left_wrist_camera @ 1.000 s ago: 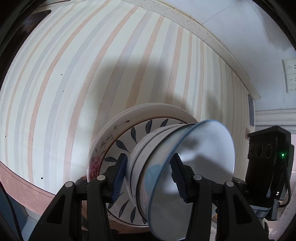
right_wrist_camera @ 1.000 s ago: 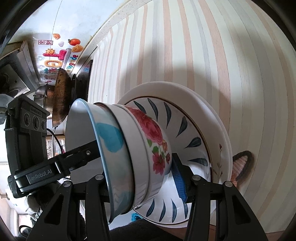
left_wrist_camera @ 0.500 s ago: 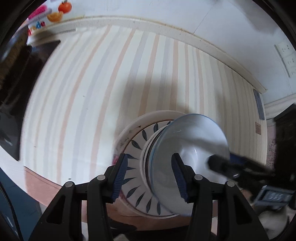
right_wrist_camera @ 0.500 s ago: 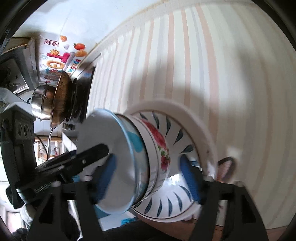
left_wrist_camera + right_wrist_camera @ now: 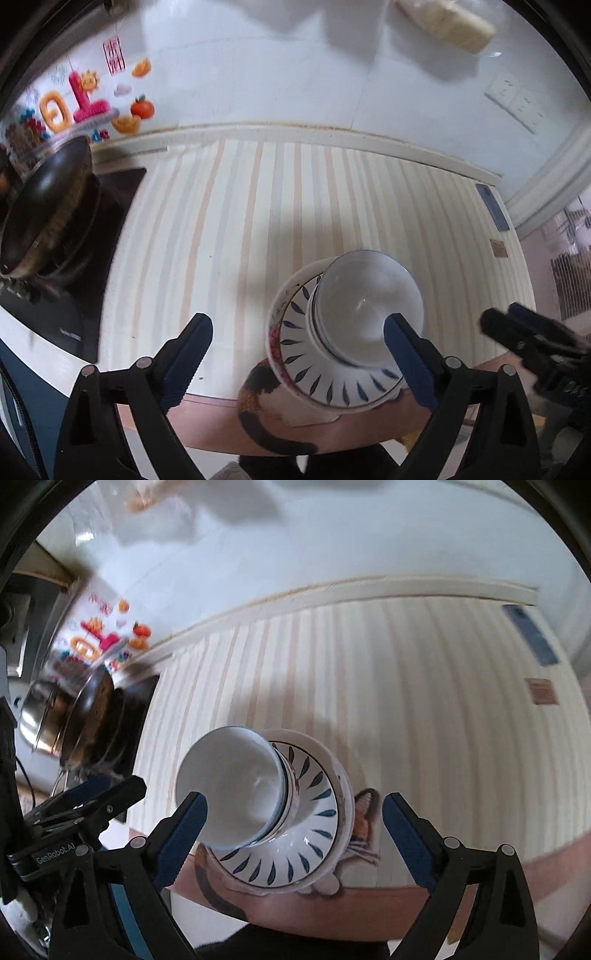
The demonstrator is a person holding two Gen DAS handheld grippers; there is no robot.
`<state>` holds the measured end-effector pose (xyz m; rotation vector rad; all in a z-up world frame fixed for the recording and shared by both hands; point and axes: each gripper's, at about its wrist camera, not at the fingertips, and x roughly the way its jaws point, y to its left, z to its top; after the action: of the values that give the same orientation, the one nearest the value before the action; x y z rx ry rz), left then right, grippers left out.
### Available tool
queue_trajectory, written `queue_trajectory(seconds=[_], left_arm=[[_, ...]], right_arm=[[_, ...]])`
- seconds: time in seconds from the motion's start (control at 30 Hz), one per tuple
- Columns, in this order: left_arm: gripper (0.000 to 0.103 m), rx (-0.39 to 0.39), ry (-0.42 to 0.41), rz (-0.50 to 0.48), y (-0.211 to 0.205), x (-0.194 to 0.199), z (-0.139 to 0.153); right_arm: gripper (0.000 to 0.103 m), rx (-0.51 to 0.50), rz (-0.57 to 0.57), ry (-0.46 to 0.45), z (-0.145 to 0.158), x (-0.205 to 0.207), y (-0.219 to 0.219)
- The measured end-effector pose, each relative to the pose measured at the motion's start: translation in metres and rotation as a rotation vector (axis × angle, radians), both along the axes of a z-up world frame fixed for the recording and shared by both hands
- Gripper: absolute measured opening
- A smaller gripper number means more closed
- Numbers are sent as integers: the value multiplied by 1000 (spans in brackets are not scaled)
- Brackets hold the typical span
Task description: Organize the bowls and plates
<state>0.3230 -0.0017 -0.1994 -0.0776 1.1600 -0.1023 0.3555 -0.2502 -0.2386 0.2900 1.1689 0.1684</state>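
The left tongs (image 5: 295, 356) have black plastic arms shaped like open triangular frames, each tipped with a ribbed blue pad and fastened with round silver screws at the joints. The right tongs (image 5: 295, 834) are built the same; in the right wrist view the left tongs' black body carries white lettering, "GenRobot.AI"

The left gripper (image 5: 297, 354) points steeply down, its jaws just opened wide, nothing gripped. The right gripper (image 5: 295, 834) does likewise, showing at 3 o'clock in the left view.
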Motion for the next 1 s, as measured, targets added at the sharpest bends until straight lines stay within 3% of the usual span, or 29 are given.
queue_trajectory(seconds=[0.23,0.47,0.57,0.6,0.77,1.0], left_arm=[[95,23,-135,-45,0,-52,57],[95,37,-234,-32,-5,-111,100],[97,46,-269,-10,-9,-140,112],[103,41,-278,1,-10,-150,116],[103,20,-303,28,-10,-188,129],[103,62,-351,64,-7,-230,143]], right_arm=[[99,-62,-74,-144,68,-72,12],[101,-111,-94,-258,127,-151,16],[101,-124,-82,-291,145,-182,13],[101,-130,-79,-302,150,-192,12],[101,-154,-65,-360,175,-245,10],[102,-160,-76,-416,190,-287,10]])
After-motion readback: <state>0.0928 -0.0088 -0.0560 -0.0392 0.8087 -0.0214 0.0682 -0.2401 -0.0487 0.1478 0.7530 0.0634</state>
